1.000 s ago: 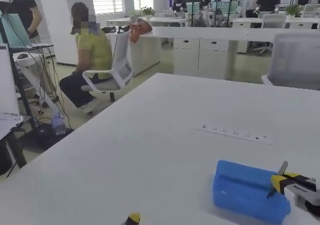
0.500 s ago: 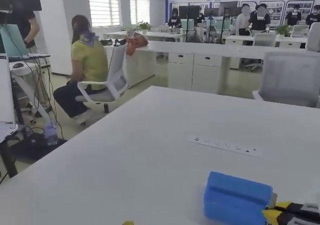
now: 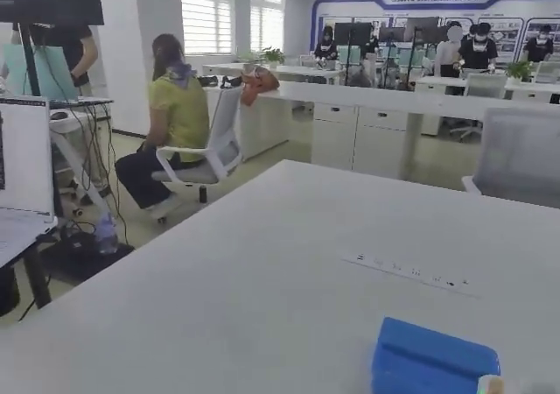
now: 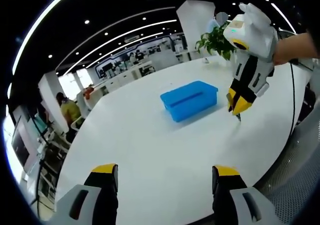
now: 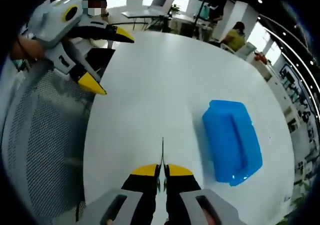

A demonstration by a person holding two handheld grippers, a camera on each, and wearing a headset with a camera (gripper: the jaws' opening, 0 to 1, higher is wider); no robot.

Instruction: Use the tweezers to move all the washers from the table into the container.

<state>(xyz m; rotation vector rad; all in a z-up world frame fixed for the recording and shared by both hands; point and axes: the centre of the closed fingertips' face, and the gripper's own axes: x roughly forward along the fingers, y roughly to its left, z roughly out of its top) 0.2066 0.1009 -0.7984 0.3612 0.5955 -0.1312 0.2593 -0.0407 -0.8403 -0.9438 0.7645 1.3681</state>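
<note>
Over white table (image 5: 150, 85), near its edge beside blue container (image 5: 232, 140): clamping tweezers (image 5: 162, 157) in right gripper (image 5: 161, 175), holding left gripper (image 4: 163, 172) agape, risking tweezers twisting askew if pinched off-centre.

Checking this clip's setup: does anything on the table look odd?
The blue container seems closed on top, by a lid or an upturned base, I cannot tell which, so nothing could drop in. Nothing else stands out.
</note>
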